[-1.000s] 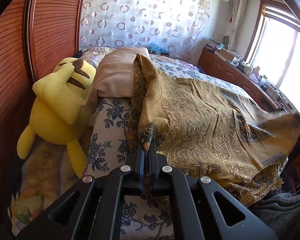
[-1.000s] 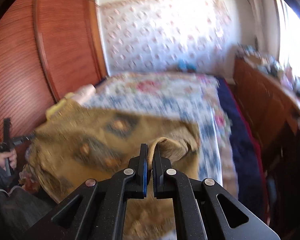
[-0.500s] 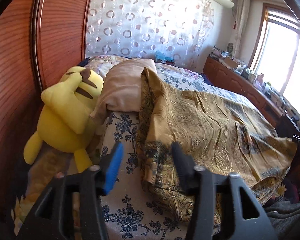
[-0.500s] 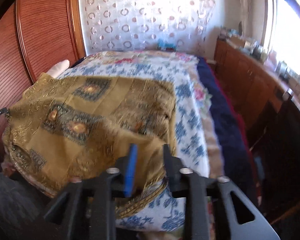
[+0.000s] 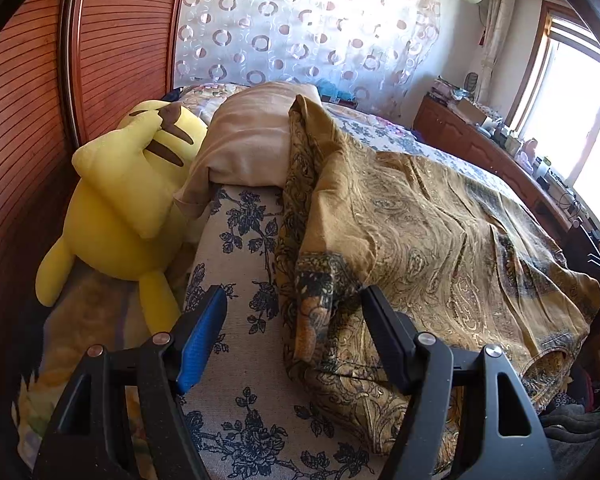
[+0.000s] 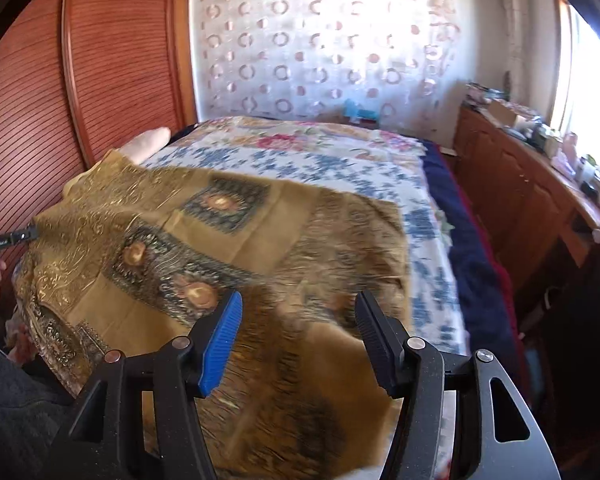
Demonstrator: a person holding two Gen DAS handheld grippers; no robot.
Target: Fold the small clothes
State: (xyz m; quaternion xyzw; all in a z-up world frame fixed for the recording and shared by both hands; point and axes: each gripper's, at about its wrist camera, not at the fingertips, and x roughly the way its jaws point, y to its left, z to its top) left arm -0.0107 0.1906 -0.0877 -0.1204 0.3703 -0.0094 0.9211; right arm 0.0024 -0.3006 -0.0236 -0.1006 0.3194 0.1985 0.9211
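Note:
A golden-brown paisley cloth (image 5: 432,240) lies spread on the bed, its left edge bunched against a beige pillow (image 5: 252,140). My left gripper (image 5: 294,320) is open and empty, its jaws wide apart just above the cloth's near left corner. The same cloth shows in the right wrist view (image 6: 204,240), flat with dark patterned squares, its near part blurred. My right gripper (image 6: 298,324) is open and empty above the cloth's near right part. The left gripper's tip (image 6: 16,236) shows at the far left of that view.
A yellow plush toy (image 5: 128,208) leans by the wooden wardrobe (image 5: 32,128) at the left. The bed has a blue floral sheet (image 6: 340,164) and a navy blanket edge (image 6: 472,248). A wooden dresser (image 6: 532,208) with clutter stands at the right under a window.
Both grippers were shut on corners of the cloth one second ago. They have opened wide and let go. The cloth now lies on the bed.

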